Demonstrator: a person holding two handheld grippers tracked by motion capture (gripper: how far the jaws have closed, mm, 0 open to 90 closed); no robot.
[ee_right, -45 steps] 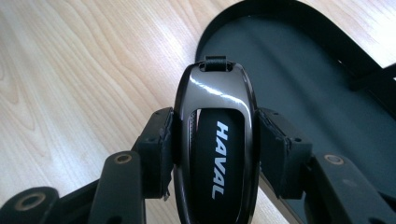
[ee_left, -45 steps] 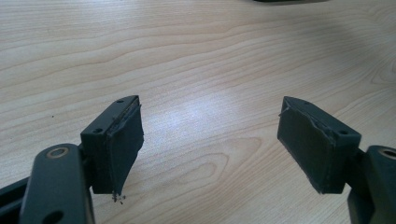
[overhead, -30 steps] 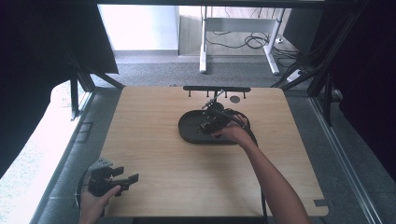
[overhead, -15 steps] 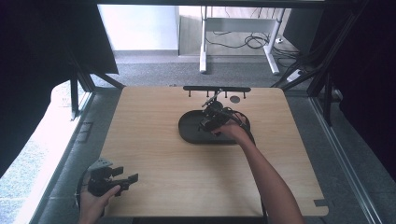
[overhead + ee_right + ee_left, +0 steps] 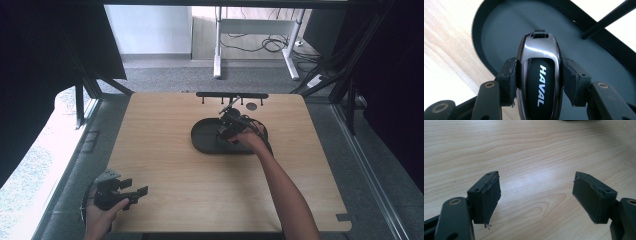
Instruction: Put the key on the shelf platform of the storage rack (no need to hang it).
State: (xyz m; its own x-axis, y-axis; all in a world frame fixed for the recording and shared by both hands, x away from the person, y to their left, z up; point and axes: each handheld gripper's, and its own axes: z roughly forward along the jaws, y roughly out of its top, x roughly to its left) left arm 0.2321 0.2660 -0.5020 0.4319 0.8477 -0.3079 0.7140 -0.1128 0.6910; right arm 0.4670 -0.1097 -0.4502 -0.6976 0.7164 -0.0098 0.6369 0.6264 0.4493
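Right gripper clamped on a black HAVAL key fob above the dark oval tray near the worktop's far edge, left gripper jaws wide apart, nothing held, at the near left corner

Both grippers are black: the left gripper has frayed rubber-faced pads fixed with small screws, brass-ringed pivots and a grey three-cornered plate; the right gripper matches. Forearms are bare, sleeveless.

One key fob, one oval tray, two tools.
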